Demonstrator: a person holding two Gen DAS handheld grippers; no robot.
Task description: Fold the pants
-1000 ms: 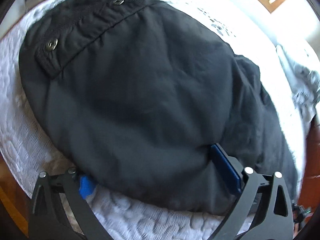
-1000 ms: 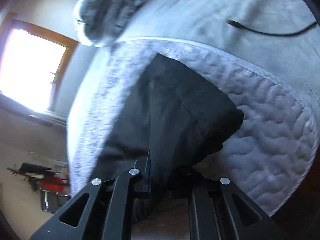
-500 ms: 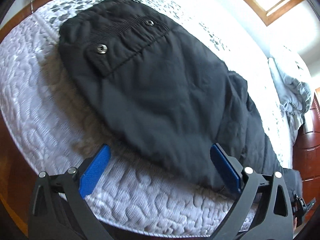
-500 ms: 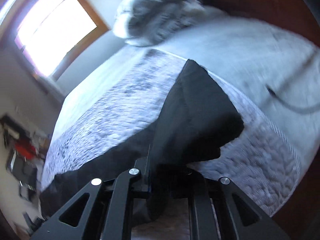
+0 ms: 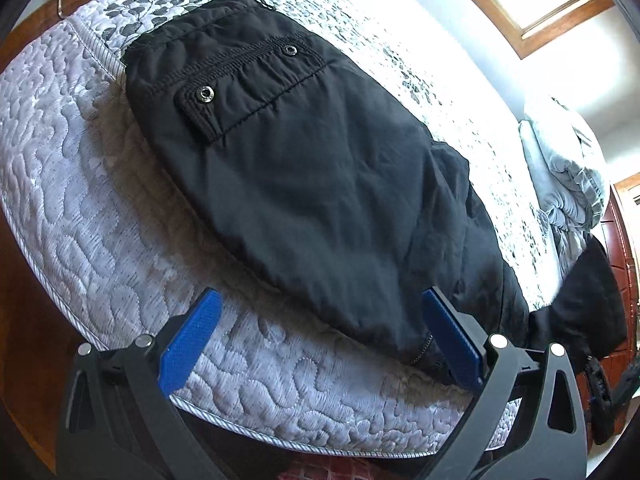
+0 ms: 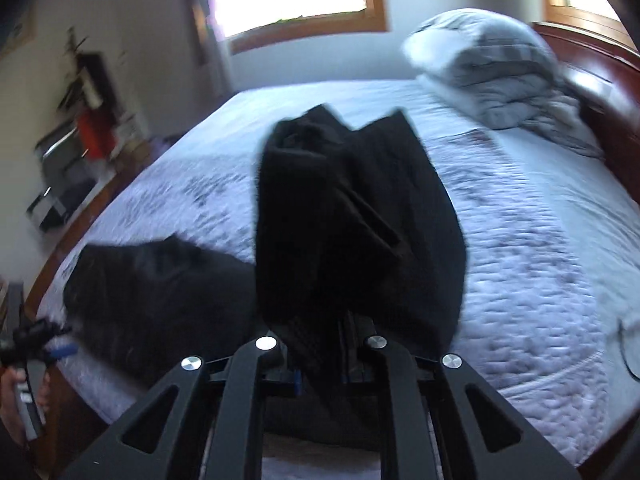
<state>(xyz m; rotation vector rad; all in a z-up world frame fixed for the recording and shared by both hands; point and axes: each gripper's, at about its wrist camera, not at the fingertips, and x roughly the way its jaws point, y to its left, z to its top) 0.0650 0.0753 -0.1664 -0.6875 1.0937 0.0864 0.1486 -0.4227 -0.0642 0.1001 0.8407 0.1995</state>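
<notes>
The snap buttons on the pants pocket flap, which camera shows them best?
The left wrist view: both snap buttons sit sharp and sunlit on the pocket flap of the pants. The right wrist view is blurred and shows only dark fabric clamped in the right tool, no buttons.

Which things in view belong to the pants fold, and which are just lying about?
Job:
- black pants, top part flat on the mattress
- right tool, shut on the leg end
- left tool, open, holding nothing

Lying about:
- grey bedding bundle
- wooden bed frame
</notes>
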